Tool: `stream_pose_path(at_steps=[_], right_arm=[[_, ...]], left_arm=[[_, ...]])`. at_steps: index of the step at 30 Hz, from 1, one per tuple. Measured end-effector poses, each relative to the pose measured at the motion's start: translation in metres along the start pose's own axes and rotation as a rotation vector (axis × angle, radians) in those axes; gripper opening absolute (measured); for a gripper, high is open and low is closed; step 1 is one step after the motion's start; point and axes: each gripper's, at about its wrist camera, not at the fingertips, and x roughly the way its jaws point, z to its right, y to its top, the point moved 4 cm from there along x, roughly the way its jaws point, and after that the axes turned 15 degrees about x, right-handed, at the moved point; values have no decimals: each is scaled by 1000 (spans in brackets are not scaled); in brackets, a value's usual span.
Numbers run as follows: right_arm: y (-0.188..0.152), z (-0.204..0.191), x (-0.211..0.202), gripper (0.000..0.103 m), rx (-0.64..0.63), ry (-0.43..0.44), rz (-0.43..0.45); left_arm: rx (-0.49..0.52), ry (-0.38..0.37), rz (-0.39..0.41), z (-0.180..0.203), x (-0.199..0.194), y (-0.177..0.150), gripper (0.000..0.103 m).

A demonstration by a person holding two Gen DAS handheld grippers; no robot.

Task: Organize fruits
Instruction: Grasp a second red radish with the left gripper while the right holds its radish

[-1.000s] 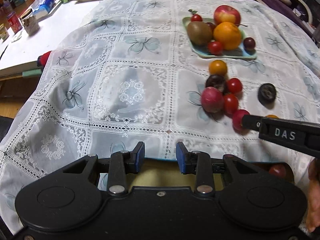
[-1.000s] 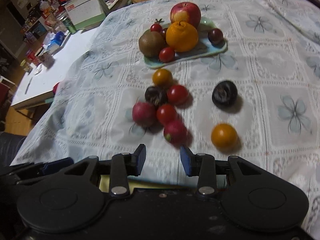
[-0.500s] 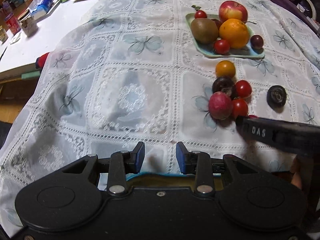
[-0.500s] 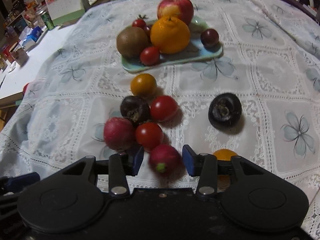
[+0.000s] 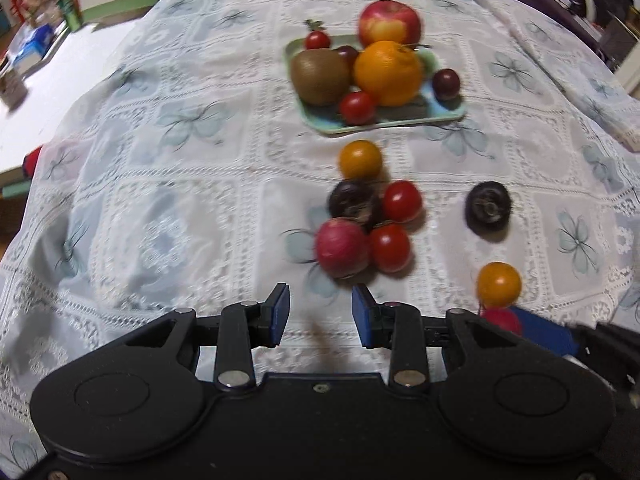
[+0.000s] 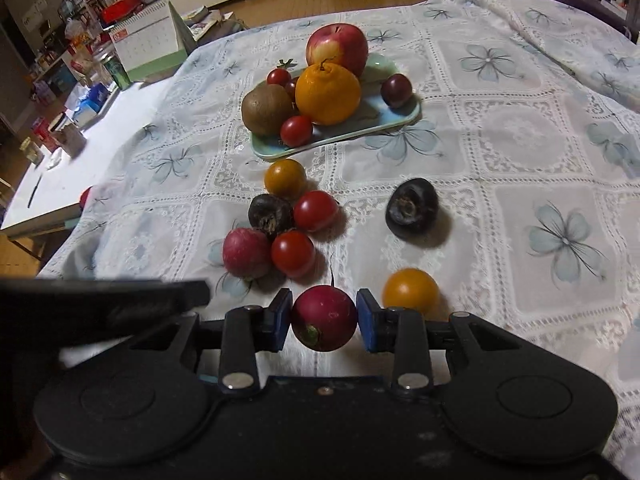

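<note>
No brand or label is reading clearly in either view; a white box point(image 6: 146, 42) at the far left is showing a red patch and a faint grid, too blurred to make out. The right claw point(image 6: 324, 317) is pinching a round, smooth red radish point(image 6: 323, 317) between its flat blue pads point(image 6: 280, 320), the thin root pointing away from the camera and the green stem scar facing it. The left claw point(image 5: 320, 314) is standing spread, nothing between its blue pads, over a white lace tablecloth point(image 5: 160, 200) with openwork squares and pale blue printed flowers. Just beyond the held radish, a glossy orange tomato point(image 6: 411, 291) is lying on the cloth. Farther on, a second radish point(image 6: 247, 253), two shiny red cherry tomatoes point(image 6: 293, 254) and a dark, wrinkled round fruit point(image 6: 270, 215) are clustering together, touching, with another orange tomato point(image 6: 285, 178) behind them. A second dark fruit point(image 6: 412, 208) is sitting apart to the right. At the back, a pale green rectangular tray point(image 6: 394, 118) with rounded corners is holding a fuzzy brown kiwi point(image 6: 267, 110), a dimpled orange point(image 6: 328, 94), a red apple point(image 6: 337, 50) and several small red and dark fruits.
</note>
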Motion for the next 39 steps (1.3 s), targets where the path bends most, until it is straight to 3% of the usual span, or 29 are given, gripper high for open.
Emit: stream_pose_path(at_steps=[10, 18, 30, 39], right_arm=[[-15, 28, -43, 35, 28, 49, 7], [-21, 30, -51, 35, 23, 65, 15], [-25, 26, -39, 35, 26, 55, -27], [-26, 27, -34, 35, 47, 51, -59]], left_arm=[[76, 23, 13, 20, 11, 14, 47], [87, 71, -10, 16, 31, 16, 47], [-12, -14, -31, 4, 50, 20, 48], [-45, -50, 13, -4, 41, 20, 46]])
